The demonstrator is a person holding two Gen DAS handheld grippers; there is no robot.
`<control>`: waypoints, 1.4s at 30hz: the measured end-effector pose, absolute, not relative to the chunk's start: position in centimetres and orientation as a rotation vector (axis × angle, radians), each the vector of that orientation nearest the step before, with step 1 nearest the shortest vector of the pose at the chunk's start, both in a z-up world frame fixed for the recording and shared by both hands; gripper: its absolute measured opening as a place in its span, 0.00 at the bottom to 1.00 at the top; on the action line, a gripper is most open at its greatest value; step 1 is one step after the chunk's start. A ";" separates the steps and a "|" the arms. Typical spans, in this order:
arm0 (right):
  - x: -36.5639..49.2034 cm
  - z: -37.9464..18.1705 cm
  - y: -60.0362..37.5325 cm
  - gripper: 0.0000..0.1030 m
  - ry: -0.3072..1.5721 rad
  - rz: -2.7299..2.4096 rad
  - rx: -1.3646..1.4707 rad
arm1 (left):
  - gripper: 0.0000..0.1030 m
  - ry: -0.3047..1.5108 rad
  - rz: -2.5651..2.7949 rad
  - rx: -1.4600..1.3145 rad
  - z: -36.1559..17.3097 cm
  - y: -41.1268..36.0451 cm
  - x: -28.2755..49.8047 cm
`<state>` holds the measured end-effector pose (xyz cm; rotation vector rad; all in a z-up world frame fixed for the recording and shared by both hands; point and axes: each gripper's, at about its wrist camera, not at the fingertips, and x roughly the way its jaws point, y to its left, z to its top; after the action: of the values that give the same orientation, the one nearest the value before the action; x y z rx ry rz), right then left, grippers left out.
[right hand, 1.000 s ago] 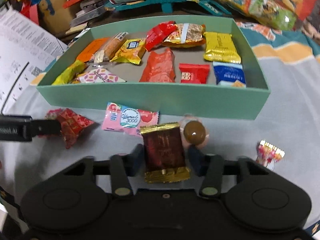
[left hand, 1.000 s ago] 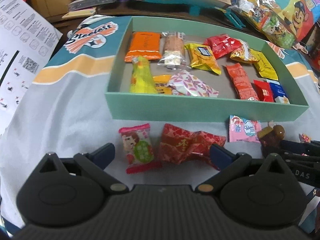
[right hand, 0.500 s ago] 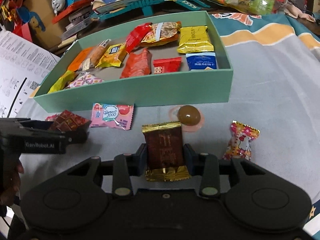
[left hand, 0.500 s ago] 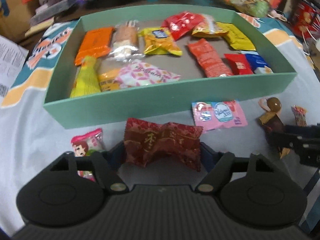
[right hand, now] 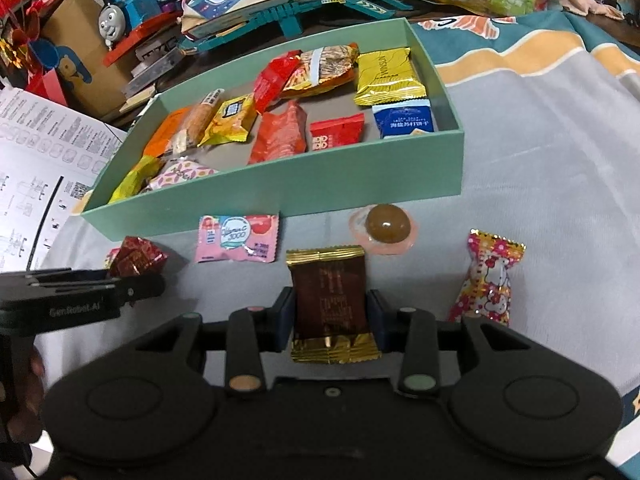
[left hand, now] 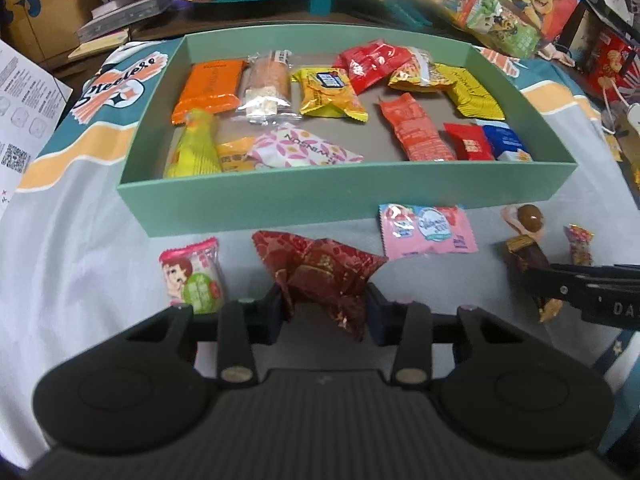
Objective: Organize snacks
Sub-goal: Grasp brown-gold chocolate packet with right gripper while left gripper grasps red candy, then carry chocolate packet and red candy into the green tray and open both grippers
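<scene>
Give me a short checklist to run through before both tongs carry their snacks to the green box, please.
1. Right tongs grip the brown wafer pack on both sides: ok.
2. Left tongs hold the dark red packet: not ok yet; the jaws are closing and the packet sits crumpled between them.
3. Free floor in the green box for two more snacks: ok, a bare grey patch lies in its middle.
4. Way to the box clear: ok for both; the pink sachet and the round brown candy lie flat under the way.
5. Both snacks lifted off the cloth: cannot tell.
</scene>
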<state>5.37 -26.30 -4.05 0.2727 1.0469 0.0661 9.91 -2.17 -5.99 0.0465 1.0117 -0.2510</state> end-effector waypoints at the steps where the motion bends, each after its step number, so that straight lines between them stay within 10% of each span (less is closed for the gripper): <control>1: 5.3 -3.9 -26.2 0.36 1.045 0.069 0.276 | 0.38 1.009 -0.256 0.044 -5.8 -2.1 9.7; 34: 19.5 1.4 -21.6 0.37 0.997 0.180 0.377 | 0.40 0.894 -0.304 0.036 -0.9 -3.4 19.2; 37: 20.1 0.7 -21.6 0.48 1.012 0.171 0.407 | 0.59 0.893 -0.290 0.053 -1.5 -3.7 19.8; 40: 20.5 0.6 -21.7 0.86 0.996 0.160 0.430 | 0.95 0.868 -0.238 0.074 -1.8 -3.9 20.1; 42: 20.4 1.0 -21.8 0.97 0.962 0.143 0.418 | 0.98 0.863 -0.222 0.082 -2.0 -3.9 20.2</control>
<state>20.41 -21.79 0.96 0.4184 0.9623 0.1430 20.17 -3.92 -1.95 0.0818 0.8629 -0.2223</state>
